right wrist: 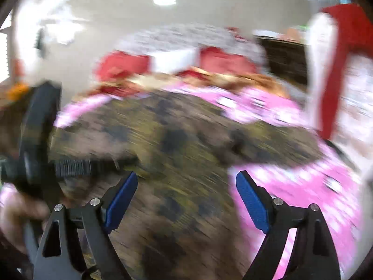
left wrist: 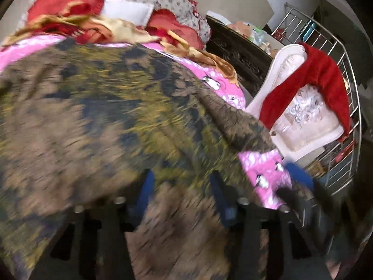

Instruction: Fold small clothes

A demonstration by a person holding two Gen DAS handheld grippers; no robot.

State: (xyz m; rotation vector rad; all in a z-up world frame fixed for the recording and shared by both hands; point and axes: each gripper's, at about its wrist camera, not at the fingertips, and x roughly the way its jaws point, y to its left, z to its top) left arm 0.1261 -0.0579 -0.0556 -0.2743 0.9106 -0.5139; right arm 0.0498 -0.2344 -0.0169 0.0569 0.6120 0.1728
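Brown-and-olive patterned cloth point(left wrist: 98, 121) lies spread over the pink bedsheet point(left wrist: 219, 81) on the bed, filling most of both views; both pictures are smeared by blur. Left wrist view: the cloth drapes over the left gripper point(left wrist: 181, 186), its blue fingers point(left wrist: 145, 186) half buried under fabric, so I cannot tell whether they are apart or pinching it. The right gripper shows at 4 o'clock as a dark blur with a blue pad, beside a bare patch of pink sheet.

Right wrist view: the right gripper point(right wrist: 186, 198) has its blue fingers point(right wrist: 253, 200) spread wide, holding nothing, the cloth point(right wrist: 167, 140) below and between them. The left gripper's black body point(right wrist: 35, 140) stands at 9 o'clock, against the cloth's edge.

Red-and-gold bedding point(left wrist: 70, 16) is heaped at 12 o'clock by a white pillow point(left wrist: 128, 10). At 3 o'clock, a cream chair point(left wrist: 300, 116) with a red garment point(left wrist: 321, 79) slung over its back, and a metal railing point(left wrist: 345, 70) behind.
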